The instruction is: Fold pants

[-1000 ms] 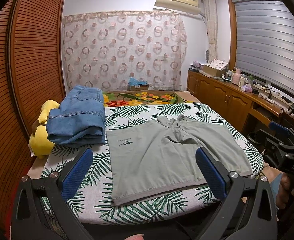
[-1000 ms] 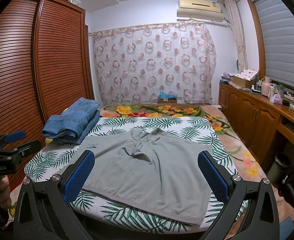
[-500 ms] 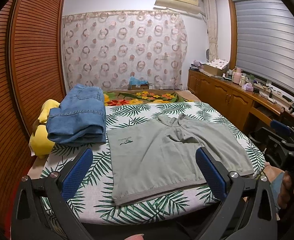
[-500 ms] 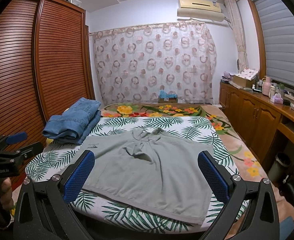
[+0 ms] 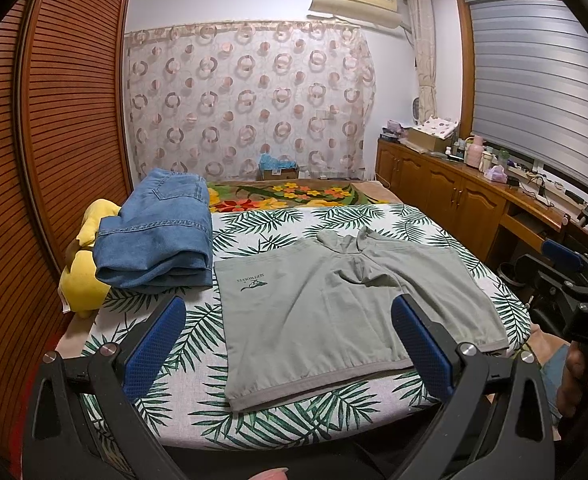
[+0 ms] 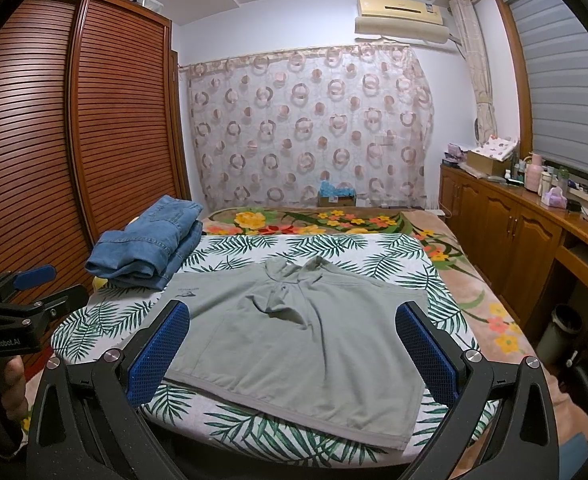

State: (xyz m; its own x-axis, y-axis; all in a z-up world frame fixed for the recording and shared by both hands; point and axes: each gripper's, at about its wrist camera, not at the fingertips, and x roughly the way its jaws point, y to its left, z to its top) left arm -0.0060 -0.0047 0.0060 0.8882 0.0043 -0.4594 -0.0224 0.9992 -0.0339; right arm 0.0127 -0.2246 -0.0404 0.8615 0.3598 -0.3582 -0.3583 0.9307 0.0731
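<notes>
Grey-green shorts (image 5: 333, 312) (image 6: 294, 340) lie spread flat on the leaf-print bed cover (image 5: 254, 232) (image 6: 246, 244), waistband toward me, crotch bunched at the far side. My left gripper (image 5: 288, 346) hovers open above the waistband's left half, nothing between its blue pads. My right gripper (image 6: 292, 350) stands open over the shorts' near right part, also empty. Each gripper shows at the edge of the other's view, held by a hand.
Folded blue jeans (image 5: 158, 236) (image 6: 150, 248) sit at the bed's left, on a yellow plush toy (image 5: 84, 264). A slatted wooden wardrobe (image 5: 54, 140) lines the left; wooden cabinets (image 6: 513, 236) with clutter run along the right. A floral blanket (image 5: 286, 194) covers the far end.
Both grippers have crept slightly; the shorts sit a touch lower and nearer in both views. Both stay open and empty.
</notes>
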